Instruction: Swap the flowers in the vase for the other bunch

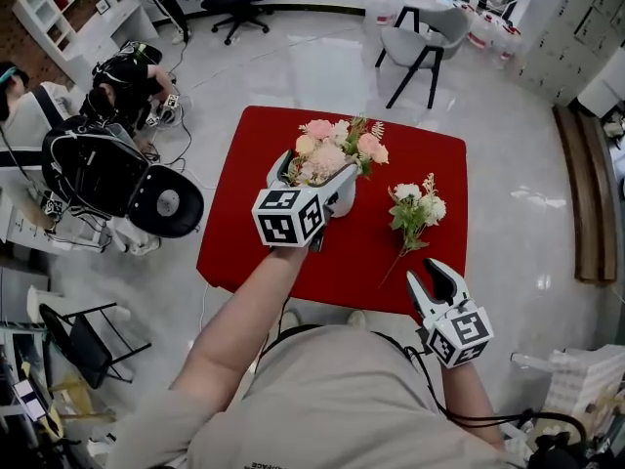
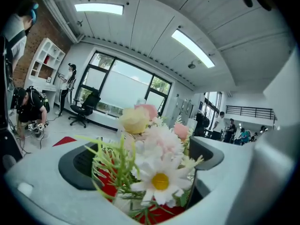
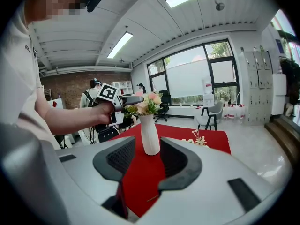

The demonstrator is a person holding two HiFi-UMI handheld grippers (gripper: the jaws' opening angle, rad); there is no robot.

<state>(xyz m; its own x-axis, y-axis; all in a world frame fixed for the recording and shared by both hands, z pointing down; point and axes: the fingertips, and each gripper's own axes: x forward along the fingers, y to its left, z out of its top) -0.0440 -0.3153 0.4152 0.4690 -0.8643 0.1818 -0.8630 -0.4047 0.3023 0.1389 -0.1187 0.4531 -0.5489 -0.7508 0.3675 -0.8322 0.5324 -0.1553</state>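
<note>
The left gripper [image 1: 314, 176], jaws wide open, is reaching around the pink flowers [image 1: 332, 149] in the vase [image 3: 150, 135] and must squeeze them next; the right gripper [image 1: 435, 281] is hanging open, empty.

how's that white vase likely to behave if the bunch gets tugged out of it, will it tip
Probably tippy: the white vase is tall and narrow on a small base, standing free on the red tabletop. Its smooth surface looks ceramic, so maybe slippery and breakable. The bunch fills the neck, so a sideways pull may drag it over.
</note>
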